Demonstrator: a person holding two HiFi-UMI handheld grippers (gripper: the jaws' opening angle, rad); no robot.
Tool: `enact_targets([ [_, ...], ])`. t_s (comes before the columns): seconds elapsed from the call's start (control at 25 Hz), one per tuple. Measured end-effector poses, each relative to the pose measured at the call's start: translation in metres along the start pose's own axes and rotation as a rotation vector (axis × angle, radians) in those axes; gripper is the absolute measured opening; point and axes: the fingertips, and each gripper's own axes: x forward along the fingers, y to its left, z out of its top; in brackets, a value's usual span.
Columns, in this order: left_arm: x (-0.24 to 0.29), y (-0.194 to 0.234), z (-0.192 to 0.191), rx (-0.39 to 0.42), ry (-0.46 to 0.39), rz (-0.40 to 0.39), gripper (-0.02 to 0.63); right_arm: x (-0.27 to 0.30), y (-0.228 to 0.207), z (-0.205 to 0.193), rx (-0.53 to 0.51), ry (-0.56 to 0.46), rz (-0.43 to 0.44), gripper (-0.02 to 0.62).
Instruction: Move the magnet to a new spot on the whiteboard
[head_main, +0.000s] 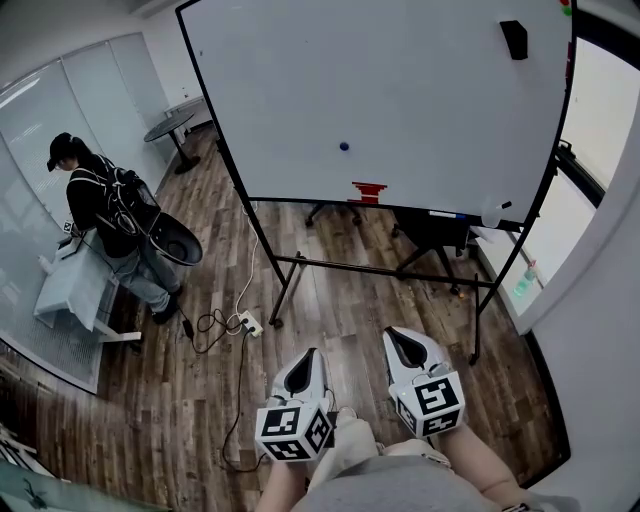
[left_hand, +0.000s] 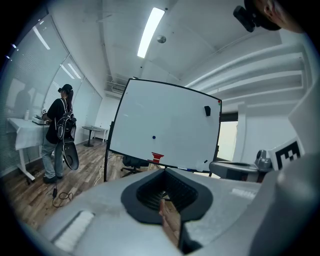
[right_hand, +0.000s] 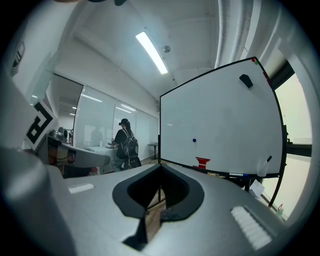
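At the far left a person (head_main: 110, 215) with a backpack stands at a white table (head_main: 62, 290) beside a glass wall. A cable (head_main: 235, 330) lies on the wooden floor (head_main: 330, 260) between that person and the whiteboard (head_main: 420, 100), which stands on a black-framed stand and fills the middle and right of the head view. The magnet (head_main: 344, 146), a small blue dot, sits on the lower middle of the board, just above a red mark (head_main: 369, 191) at the bottom edge. A black eraser (head_main: 514, 39) clings near the top right corner. Low in the head view, well apart from the board, the left tongs (head_main: 313, 353) are closed with nothing in them, and just to their right the right tongs (head_main: 391, 334) are likewise closed and empty; both point toward the board.
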Motion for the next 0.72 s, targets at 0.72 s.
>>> enact_targets([
  [0.72, 0.091, 0.016, 0.018, -0.001, 0.001, -0.057, 0.004, 0.065, -0.050, -0.006, 0.007, 0.035, -0.033, 0.000],
])
